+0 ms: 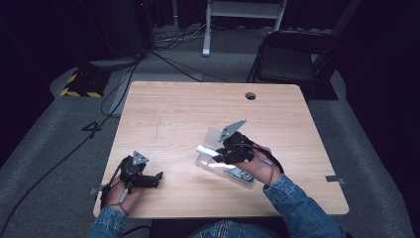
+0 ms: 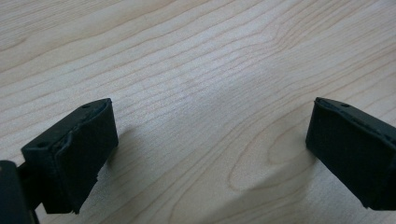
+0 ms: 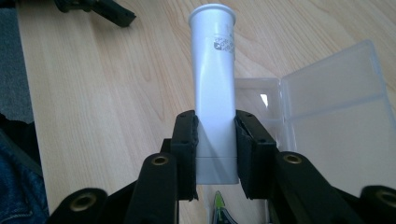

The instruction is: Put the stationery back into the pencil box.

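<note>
A white plastic tube (image 3: pixel 214 79) with a flared cap end and a small printed label is clamped between the jaws of my right gripper (image 3: pixel 215 140). In the high view the white tube (image 1: pixel 207 150) sticks out leftward from the right gripper (image 1: pixel 224 151), above an open clear plastic box (image 1: pixel 217 148) lying on the wooden table (image 1: pixel 183 114). The clear box (image 3: pixel 327 107) has its lid folded open beside the tube. My left gripper (image 1: pixel 159 176) rests near the table's front left, jaws wide apart over bare wood, open (image 2: pixel 210 140).
A round hole (image 1: pixel 250 95) sits near the table's far edge. A folding chair (image 1: pixel 292 54) stands behind the table on the right, with cables and a yellow-black striped base (image 1: pixel 79 85) on the floor to the left. Something green (image 3: pixel 218 205) peeks under the tube.
</note>
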Demonstrator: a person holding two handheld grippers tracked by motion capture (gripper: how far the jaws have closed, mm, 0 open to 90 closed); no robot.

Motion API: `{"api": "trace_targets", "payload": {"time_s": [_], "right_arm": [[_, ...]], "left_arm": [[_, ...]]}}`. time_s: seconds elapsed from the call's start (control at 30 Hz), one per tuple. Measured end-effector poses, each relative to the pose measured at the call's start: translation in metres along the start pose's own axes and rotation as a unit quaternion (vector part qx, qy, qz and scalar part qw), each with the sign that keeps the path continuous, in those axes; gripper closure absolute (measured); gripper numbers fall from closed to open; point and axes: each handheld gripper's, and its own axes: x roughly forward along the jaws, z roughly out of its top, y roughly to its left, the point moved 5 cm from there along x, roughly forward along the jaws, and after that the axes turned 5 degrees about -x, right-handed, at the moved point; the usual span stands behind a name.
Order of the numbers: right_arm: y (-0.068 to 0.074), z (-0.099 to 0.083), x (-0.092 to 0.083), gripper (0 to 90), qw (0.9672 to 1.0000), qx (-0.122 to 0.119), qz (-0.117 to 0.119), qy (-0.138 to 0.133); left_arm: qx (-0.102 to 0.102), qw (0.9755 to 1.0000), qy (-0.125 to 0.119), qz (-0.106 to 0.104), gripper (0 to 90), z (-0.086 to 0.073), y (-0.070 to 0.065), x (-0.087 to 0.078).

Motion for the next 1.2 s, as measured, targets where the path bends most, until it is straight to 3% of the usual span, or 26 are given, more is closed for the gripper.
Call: {"api": "trace_targets", "payload": {"time_s": [0.3,0.57,1.2], "right_arm": [[-0.005,-0.015,0.009,71.2,0.9982,0.005,0.004,0.060],[-0.008,-0.026,0.013,71.2,0.9955,0.007,0.008,0.094],[-0.021,-0.048,0.022,71.1,0.9934,0.027,0.000,0.112]], "left_arm": [[-0.001,1.0000,0.000,-0.001,2.5,0.000,0.000,0.000],[-0.001,1.0000,0.000,-0.001,2.5,0.000,0.000,0.000],[-0.001,1.0000,0.000,-0.001,2.5,0.000,0.000,0.000]]}}
